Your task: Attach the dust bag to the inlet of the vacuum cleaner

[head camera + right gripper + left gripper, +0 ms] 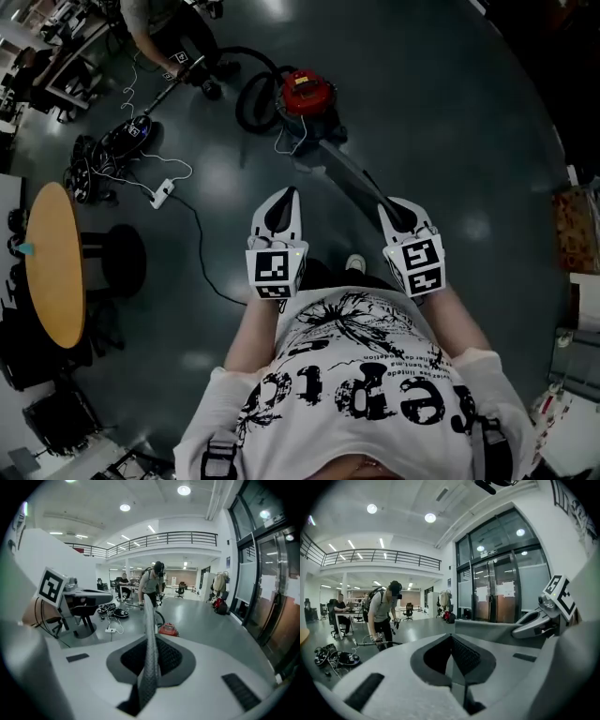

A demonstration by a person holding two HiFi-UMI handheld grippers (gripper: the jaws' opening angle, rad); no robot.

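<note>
Standing on a glossy dark grey floor [450, 122], a person in a printed white T-shirt carries the dust bag [349, 178] toward a red canister vacuum cleaner [306, 94]. The right gripper [389, 208] has its jaws clamped on the near end of the bag. The left gripper [286, 199] is closed tight on nothing, its dark ribbed pads meeting in the left gripper view.

From the head view, the bag shows as a long, flat grey strip. Its long axis runs from the right jaws forward and leftward, pointing almost straight at the machine. In the right gripper view the bag [150, 634] stands edge-on between the pads, thin and limp-looking with a fine woven texture. It rises past the small red body of the vacuum cleaner [168, 629] on the floor beyond.

The vacuum cleaner sits low on the floor ahead, well apart from both grippers. It lies nearly in line with the left gripper and off to the left of the right one. A black hose [251, 98] loops beside its glossy red lid. The inlet cannot be made out at this distance.

The bag has not yet reached the machine, so the fitting is yet to begin. By this reading, the right hand must bring the bag down and across to the canister, and the free left hand is placed to steady it.
</note>
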